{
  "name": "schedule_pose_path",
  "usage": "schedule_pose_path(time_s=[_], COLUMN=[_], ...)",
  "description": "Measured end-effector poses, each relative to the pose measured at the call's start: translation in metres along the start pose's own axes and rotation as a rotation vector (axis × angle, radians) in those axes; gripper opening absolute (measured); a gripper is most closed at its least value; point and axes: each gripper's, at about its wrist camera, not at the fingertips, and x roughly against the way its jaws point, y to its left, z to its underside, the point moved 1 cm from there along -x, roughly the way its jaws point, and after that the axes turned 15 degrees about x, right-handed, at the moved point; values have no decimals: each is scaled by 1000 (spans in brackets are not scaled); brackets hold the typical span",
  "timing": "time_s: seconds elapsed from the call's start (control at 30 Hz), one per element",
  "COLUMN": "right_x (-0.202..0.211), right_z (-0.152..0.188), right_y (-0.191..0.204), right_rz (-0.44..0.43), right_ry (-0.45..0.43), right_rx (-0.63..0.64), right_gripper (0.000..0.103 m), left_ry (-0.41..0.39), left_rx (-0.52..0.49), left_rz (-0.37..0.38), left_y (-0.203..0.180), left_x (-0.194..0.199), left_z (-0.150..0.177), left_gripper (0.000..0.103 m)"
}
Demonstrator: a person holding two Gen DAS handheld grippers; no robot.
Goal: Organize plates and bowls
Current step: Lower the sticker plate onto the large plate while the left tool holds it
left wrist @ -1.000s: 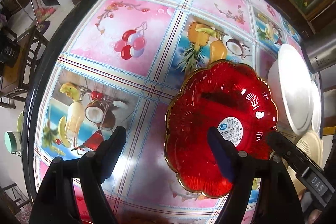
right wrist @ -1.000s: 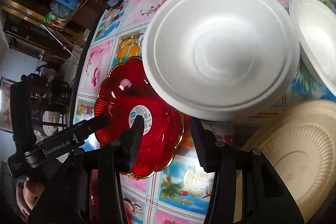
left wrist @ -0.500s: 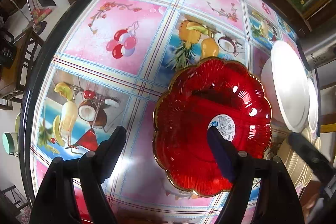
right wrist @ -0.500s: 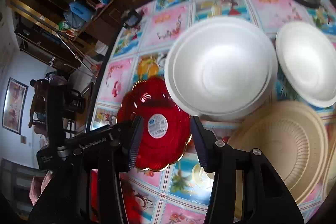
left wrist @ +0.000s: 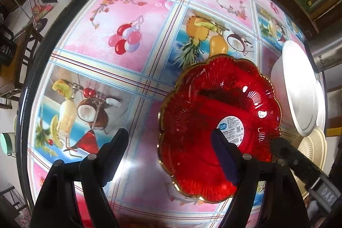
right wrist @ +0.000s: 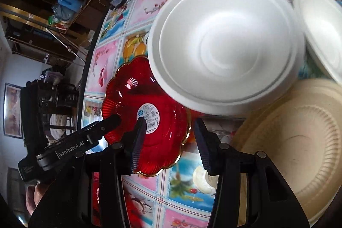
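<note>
A red scalloped plate [left wrist: 218,127] (gold-rimmed, round label at centre) is seen flat on the fruit-print tablecloth [left wrist: 128,35], beside a white foam bowl [right wrist: 226,46]. Both the left gripper [left wrist: 168,142] and right gripper [right wrist: 170,129] are held open, empty.

In your right wrist view, the scalloped plate [right wrist: 136,104] sits centre-left on the table [right wrist: 149,1], the foam bowl [right wrist: 224,44] overlapping its upper-right edge, the ridged plate [right wrist: 299,131] lower right

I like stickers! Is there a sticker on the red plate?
Yes, a round white and blue sticker sits in the middle of the red plate.
</note>
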Motion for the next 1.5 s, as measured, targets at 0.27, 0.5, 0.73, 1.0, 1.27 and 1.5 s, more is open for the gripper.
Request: schedule_pose_path(time_s=[0.27, 0.5, 0.73, 1.0, 1.27, 1.5], right_x=[-14, -15, -10, 5, 30, 59], right_z=[2, 3, 3, 5, 28, 76], right_y=[5, 4, 4, 16, 39, 73], right_rz=[43, 109, 129, 126, 99, 42], right_ry=[-23, -44, -67, -105, -156, -224], right_rx=[7, 46, 68, 87, 115, 148], right_gripper=[46, 13, 9, 9, 9, 10], left_ry=[-6, -41, -56, -104, -157, -234], left_rx=[-20, -62, -62, -88, -117, -160], left_rz=[-16, -39, -18, 1, 8, -4], left_y=[-5, -8, 1, 8, 20, 43], left_x=[-7, -2, 3, 25, 63, 105], left_z=[2, 5, 6, 15, 36, 79], left_gripper=[77, 34, 22, 19, 19, 19])
